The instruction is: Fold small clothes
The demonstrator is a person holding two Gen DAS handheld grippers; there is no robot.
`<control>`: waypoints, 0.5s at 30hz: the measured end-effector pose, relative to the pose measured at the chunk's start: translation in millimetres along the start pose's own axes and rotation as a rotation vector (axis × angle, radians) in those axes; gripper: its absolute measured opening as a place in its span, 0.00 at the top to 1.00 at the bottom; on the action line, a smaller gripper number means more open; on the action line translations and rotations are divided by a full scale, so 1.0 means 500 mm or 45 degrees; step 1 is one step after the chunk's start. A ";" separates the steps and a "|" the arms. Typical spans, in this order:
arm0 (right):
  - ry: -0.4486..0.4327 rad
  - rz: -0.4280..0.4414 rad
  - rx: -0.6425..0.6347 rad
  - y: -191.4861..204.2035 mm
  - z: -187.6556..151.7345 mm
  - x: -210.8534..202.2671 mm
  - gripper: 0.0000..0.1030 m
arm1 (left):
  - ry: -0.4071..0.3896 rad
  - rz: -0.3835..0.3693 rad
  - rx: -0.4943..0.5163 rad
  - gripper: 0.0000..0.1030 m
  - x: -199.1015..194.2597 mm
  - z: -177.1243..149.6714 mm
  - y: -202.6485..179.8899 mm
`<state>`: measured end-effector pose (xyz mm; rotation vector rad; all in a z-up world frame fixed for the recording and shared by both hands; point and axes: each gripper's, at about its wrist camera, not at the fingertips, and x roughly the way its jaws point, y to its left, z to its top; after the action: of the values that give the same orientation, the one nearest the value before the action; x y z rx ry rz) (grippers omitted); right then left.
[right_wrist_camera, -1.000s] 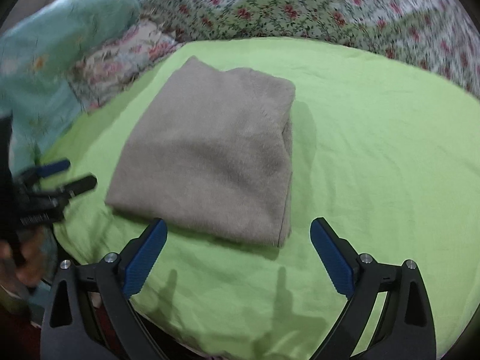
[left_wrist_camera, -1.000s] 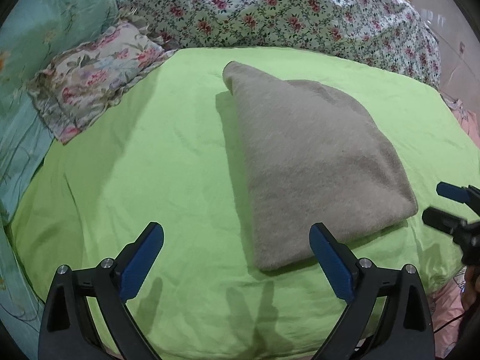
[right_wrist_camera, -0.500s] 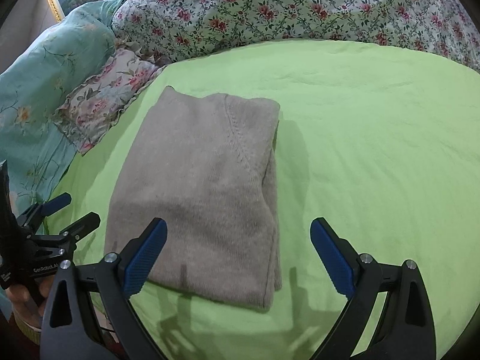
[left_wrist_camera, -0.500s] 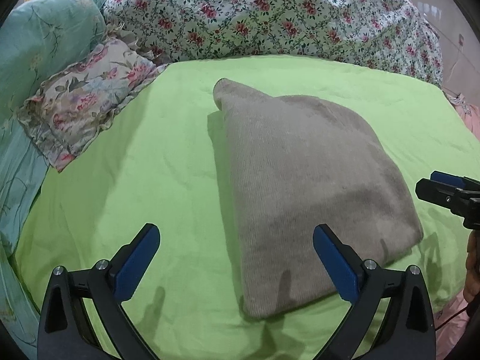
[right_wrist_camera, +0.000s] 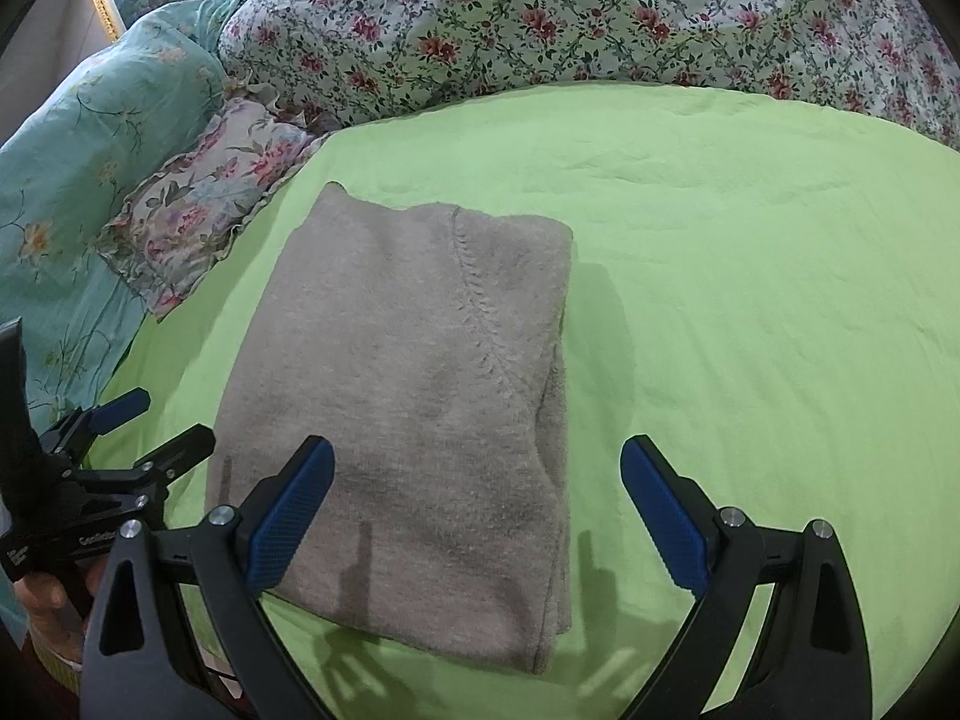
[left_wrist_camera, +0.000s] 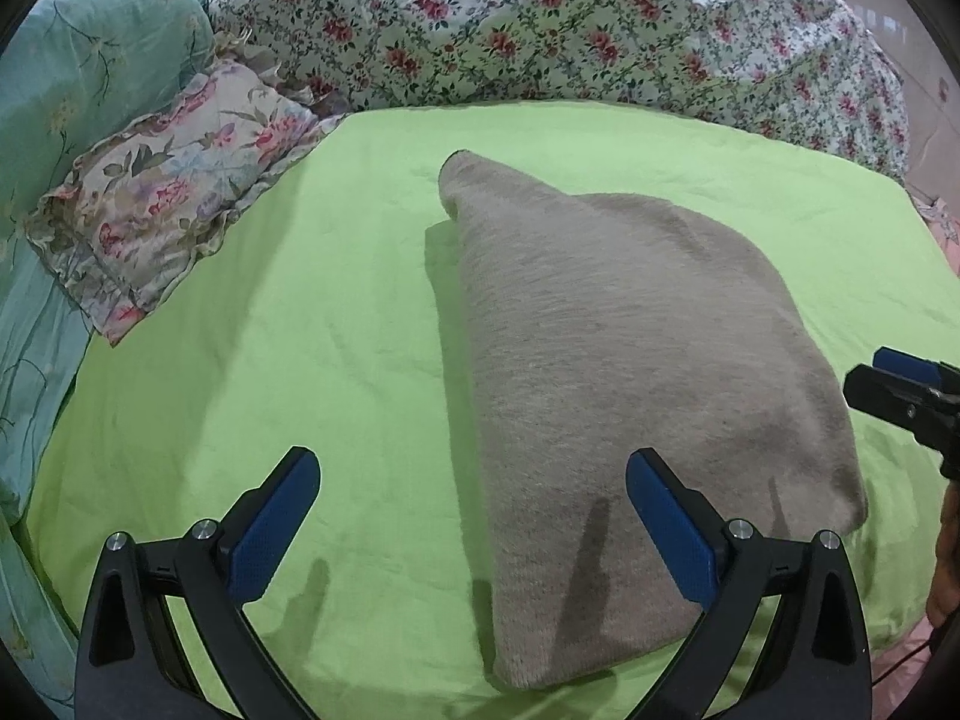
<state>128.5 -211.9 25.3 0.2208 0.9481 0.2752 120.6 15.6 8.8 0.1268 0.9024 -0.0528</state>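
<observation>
A grey-brown knitted garment (left_wrist_camera: 624, 360) lies folded into a neat rectangle on the bright green sheet (left_wrist_camera: 270, 360); it also shows in the right wrist view (right_wrist_camera: 408, 408). My left gripper (left_wrist_camera: 474, 516) is open and empty, hovering just above the garment's near left corner. My right gripper (right_wrist_camera: 477, 516) is open and empty, hovering above the garment's near right edge. Each gripper shows in the other's view: the right one (left_wrist_camera: 900, 384) at the far right, the left one (right_wrist_camera: 138, 432) at the far left.
A floral quilt (left_wrist_camera: 540, 18) is heaped along the back of the bed. A small floral pillow (left_wrist_camera: 168, 204) and a teal flowered cover (left_wrist_camera: 72, 60) lie at the left. The green sheet (right_wrist_camera: 750, 300) stretches to the right of the garment.
Both grippers have moved in closer over the folded garment, which now fills more of each view. Both stay open. The garment has not moved.
</observation>
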 end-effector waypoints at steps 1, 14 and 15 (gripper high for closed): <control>0.004 -0.001 0.000 0.002 0.000 0.002 0.06 | 0.008 0.004 -0.008 0.01 0.003 0.002 0.000; 0.054 -0.033 -0.089 0.059 -0.024 0.009 0.06 | 0.005 0.102 0.019 0.01 -0.008 -0.002 -0.022; 0.054 -0.040 -0.104 0.064 -0.028 0.007 0.06 | 0.008 0.099 0.015 0.01 -0.008 -0.004 -0.021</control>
<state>114.5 -179.8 24.5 0.1254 0.9794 0.2900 115.3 5.3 9.8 0.1728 0.9024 0.0145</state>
